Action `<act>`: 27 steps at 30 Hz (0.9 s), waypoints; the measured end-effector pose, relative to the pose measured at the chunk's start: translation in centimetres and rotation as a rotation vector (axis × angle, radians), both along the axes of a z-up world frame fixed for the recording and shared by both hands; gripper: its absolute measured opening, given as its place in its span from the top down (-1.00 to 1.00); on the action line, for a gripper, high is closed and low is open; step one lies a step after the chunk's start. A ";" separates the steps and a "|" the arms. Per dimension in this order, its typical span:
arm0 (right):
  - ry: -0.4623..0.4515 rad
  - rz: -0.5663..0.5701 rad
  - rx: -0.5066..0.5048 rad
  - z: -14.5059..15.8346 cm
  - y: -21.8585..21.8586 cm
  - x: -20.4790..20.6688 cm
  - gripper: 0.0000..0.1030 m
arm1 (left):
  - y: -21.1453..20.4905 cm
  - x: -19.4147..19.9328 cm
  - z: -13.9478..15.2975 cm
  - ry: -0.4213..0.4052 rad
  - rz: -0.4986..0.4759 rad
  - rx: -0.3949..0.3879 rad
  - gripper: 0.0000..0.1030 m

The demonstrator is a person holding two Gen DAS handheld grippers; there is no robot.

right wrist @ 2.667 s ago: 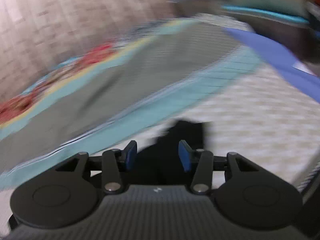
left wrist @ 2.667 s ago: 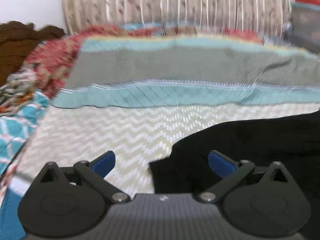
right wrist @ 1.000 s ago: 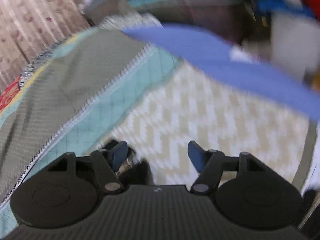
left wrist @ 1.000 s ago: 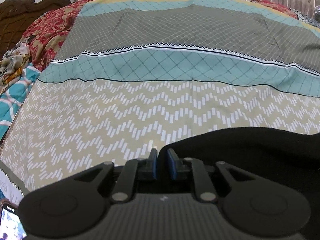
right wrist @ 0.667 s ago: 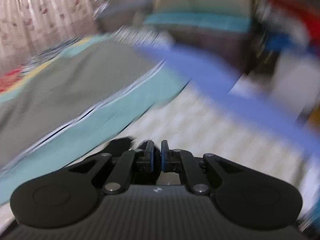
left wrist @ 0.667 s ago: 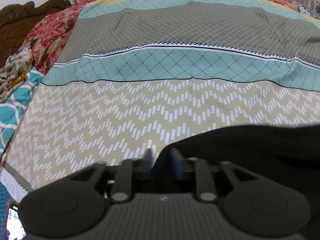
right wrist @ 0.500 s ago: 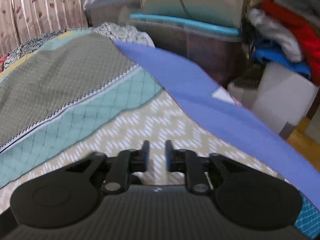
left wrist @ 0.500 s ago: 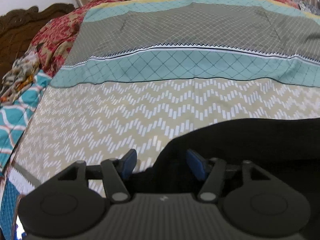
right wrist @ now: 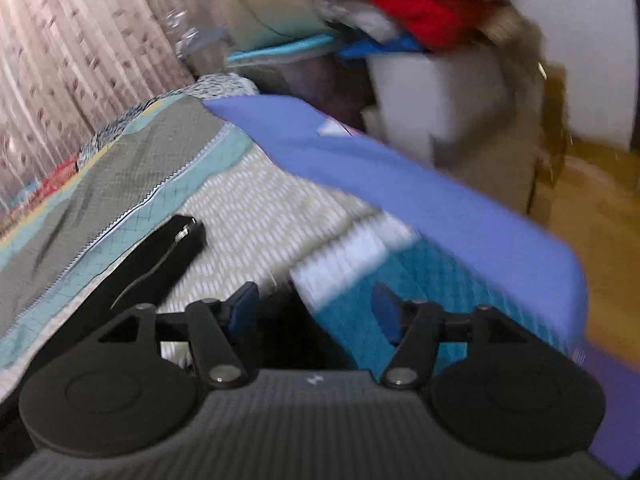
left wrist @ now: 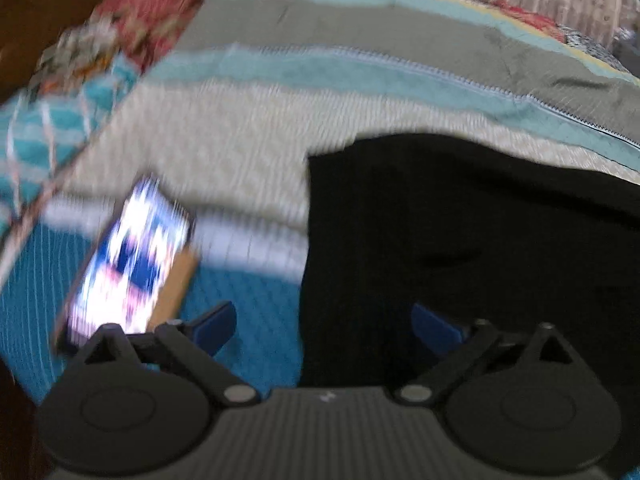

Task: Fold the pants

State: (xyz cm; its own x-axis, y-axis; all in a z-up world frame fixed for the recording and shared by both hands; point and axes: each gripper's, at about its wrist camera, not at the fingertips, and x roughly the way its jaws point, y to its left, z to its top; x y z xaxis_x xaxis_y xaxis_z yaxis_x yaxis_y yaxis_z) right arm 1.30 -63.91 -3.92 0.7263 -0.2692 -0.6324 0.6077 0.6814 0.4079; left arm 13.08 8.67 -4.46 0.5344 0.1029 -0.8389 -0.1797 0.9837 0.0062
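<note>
The black pants [left wrist: 460, 248] lie flat on the patterned bedspread [left wrist: 224, 140], filling the right half of the left wrist view. My left gripper [left wrist: 324, 324] hovers over their left edge. Its jaws are opening wide, with the cloth's edge under the gap and no pad pressing on it. In the right wrist view the pants [right wrist: 156, 260] stretch away at the left, a metal fastener showing at their far end. My right gripper [right wrist: 316, 312] is by the near edge of the bed. Its jaws are opening, with a dark bit of cloth low between them and not gripped.
A phone [left wrist: 132, 256] with a lit screen lies on the bed's blue border, left of my left gripper. A violet-blue cloth [right wrist: 400, 184] drapes along the bed's right edge. Beyond it stand a white bin [right wrist: 436, 92] and piled clothes [right wrist: 420, 12]. Curtains [right wrist: 72, 40] hang behind the bed.
Both grippers were shut and have opened, the left letting go of the pants' edge. Both pulled back toward the bed's near edge, and the phone has come into the left view.
</note>
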 end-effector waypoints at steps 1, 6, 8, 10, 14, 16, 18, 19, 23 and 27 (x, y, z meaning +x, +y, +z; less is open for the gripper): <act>-0.010 -0.022 0.042 -0.5 0.0 -0.9 -0.28 | 0.5 -0.9 -0.1 0.018 0.020 -0.027 -0.90; -0.058 -0.010 -0.007 0.7 0.8 0.3 -0.28 | 2.6 -4.7 -0.4 0.057 0.136 -0.181 -0.92; -0.003 0.040 -0.037 0.9 0.4 3.4 -0.28 | 2.7 -5.7 -0.6 0.069 0.153 -0.221 -0.92; 0.083 0.087 -0.020 0.2 -0.3 7.2 -0.30 | 2.6 -6.3 -0.8 0.072 0.173 -0.252 -0.92; 0.165 0.114 0.043 -2.2 -0.7 12.0 0.50 | 1.4 -6.1 -1.2 0.073 0.185 -0.329 -0.90; 0.095 0.147 0.075 -1.0 -0.3 12.0 0.73 | 0.5 -5.6 -1.5 0.089 0.190 -0.332 -0.84; -0.071 0.243 0.069 2.4 0.3 10.3 0.75 | -0.4 -5.3 -1.7 0.104 0.181 -0.303 -0.84; -0.161 0.282 0.062 4.3 0.4 8.8 0.75 | -0.7 -5.2 -1.7 0.108 0.172 -0.289 -0.84; -0.480 0.403 -0.016 9.2 -0.3 -0.7 0.75 | -1.1 -5.5 -1.8 0.116 0.174 -0.269 -0.86; -0.385 0.229 -0.081 6.2 -2.1 -7.4 0.31 | -1.1 -6.0 -2.5 0.142 0.188 -0.234 -0.87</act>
State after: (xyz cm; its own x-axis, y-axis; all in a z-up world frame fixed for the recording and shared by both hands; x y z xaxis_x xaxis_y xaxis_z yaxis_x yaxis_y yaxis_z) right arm -6.09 -66.05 2.30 0.9511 -0.1117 -0.2879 0.2520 0.8198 0.5142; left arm 7.09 7.60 -6.92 0.4009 -0.0160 -0.9160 -0.3715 0.9111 -0.1784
